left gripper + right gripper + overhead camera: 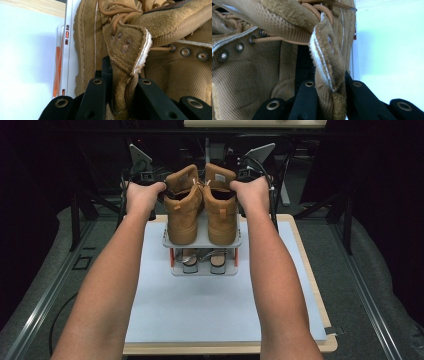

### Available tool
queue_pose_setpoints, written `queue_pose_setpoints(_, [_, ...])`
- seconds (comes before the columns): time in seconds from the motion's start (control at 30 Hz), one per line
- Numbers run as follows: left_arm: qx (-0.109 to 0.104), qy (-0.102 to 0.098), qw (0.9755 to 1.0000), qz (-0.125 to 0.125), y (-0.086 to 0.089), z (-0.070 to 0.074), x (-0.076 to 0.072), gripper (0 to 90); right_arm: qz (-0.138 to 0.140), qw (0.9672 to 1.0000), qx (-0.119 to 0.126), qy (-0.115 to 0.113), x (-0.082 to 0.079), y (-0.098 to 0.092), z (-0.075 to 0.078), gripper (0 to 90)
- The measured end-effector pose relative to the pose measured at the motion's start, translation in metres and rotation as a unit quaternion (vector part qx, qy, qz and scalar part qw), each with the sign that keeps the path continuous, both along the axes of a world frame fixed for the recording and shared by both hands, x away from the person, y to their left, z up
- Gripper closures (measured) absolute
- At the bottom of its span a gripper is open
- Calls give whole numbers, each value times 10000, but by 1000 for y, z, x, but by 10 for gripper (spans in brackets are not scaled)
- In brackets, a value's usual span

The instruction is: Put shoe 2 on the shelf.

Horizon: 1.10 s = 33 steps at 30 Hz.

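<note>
2 tan boots are sitting on the top tier of a small grey shoe rack [202, 241] near the tabletop's [200, 315] far edge. Left boot [181, 215] and right boot [220, 212] are looking bulky with stiff soles and soft suede collars. Left gripper [121, 100] and right gripper [329, 100] are each clamping a collar flap.
</note>
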<state>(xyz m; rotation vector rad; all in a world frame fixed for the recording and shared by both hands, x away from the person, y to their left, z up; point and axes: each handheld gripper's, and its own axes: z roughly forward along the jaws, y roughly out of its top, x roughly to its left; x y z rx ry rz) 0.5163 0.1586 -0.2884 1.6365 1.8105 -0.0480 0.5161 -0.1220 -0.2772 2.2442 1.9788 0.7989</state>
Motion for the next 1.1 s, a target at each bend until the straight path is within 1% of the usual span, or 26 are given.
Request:
queue_pose_setpoints(0.03, [27,-36,10000,24,0,-1,-1,832,23,10000,-66,24,0,0,-1,839])
queue_pose_setpoints(0.07, [31,-37,10000,44,-1,-1,-2,831,24,10000,-93,19,0,1,-2,838])
queue_pose_setpoints(0.13, [63,-22,10000,29,-2,-2,-3,827,49,9998,-156,83,1,1,-4,835])
queue_pose_setpoints(0.17, [129,-49,9999,30,-3,-2,-3,824,76,9998,-160,73,1,1,-5,835])
queue_pose_setpoints(0.2, [144,-5,9999,-14,-3,-2,-4,824,47,9999,-113,52,0,1,-5,834])
queue_pose_setpoints(0.23, [143,21,9999,-21,-2,-2,-4,821,60,9999,-115,101,0,0,-5,834])
queue_pose_setpoints(0.3, [178,-6,9998,-4,-3,-3,-4,817,66,9999,-109,49,0,-1,-6,832])
queue_pose_setpoints(0.33, [162,-1,9999,-17,-2,-3,-4,813,69,9999,-96,18,-1,-1,-6,830])
queue_pose_setpoints(0.37, [181,-17,9998,-22,-2,-3,-5,811,30,10000,-63,-31,-1,0,-7,830])
queue_pose_setpoints(0.47, [210,-35,9997,-84,-4,-3,-4,792,69,9999,-103,-19,-2,-1,-7,820])
queue_pose_setpoints(0.57, [190,-2,9997,-165,-2,-3,-4,771,103,9999,-87,-52,-2,-2,-7,799])
queue_pose_setpoints(0.67, [192,-7,9997,-180,-2,-3,-3,757,136,9998,-86,-66,-2,-2,-7,782])
queue_pose_setpoints(0.7, [211,-11,9996,-188,-3,-3,-3,755,112,9999,-50,-101,-2,-1,-7,778])
queue_pose_setpoints(0.77, [273,-39,9995,-183,-4,-2,-3,751,127,9998,-94,-119,-2,0,-7,769])
queue_pose_setpoints(0.87, [284,-42,9994,-184,-5,-2,-3,744,166,9996,-201,-122,-3,1,-6,764])
queue_pose_setpoints(1.03, [310,-28,9991,-271,-4,-3,-2,715,167,9993,-266,-203,-4,4,-5,746])
queue_pose_setpoints(1.1, [356,-33,9989,-301,-5,-2,-2,699,176,9991,-301,-232,-5,5,-4,731])
